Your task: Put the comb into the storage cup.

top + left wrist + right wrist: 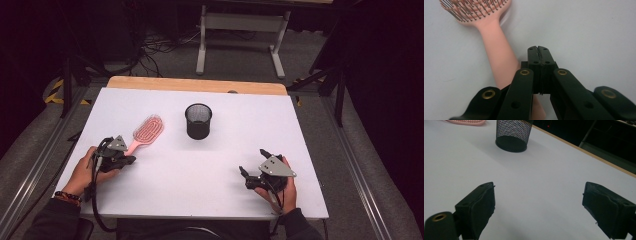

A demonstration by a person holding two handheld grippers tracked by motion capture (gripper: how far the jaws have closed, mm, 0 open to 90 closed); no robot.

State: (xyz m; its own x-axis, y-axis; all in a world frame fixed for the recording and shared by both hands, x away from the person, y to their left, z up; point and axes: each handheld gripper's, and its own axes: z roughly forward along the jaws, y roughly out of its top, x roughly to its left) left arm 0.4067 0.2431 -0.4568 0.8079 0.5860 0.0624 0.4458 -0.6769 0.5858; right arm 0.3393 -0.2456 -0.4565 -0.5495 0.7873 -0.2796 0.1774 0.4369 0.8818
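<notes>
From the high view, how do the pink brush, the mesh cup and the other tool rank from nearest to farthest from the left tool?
1. Pink hairbrush: its handle lies right by the left tool, the head pointing up and away.
2. Black mesh cup: mid-table, farther back.
3. Right tool: across the white table, at the near right.

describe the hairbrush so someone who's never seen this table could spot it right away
Start at the white table and go to its left half, left of the black mesh cup standing near the middle. The hairbrush lies flat there, its handle running down toward the left gripper, whose jaws are shut beside it. It is the one pink thing on the table, with an oval bristled head.
</notes>
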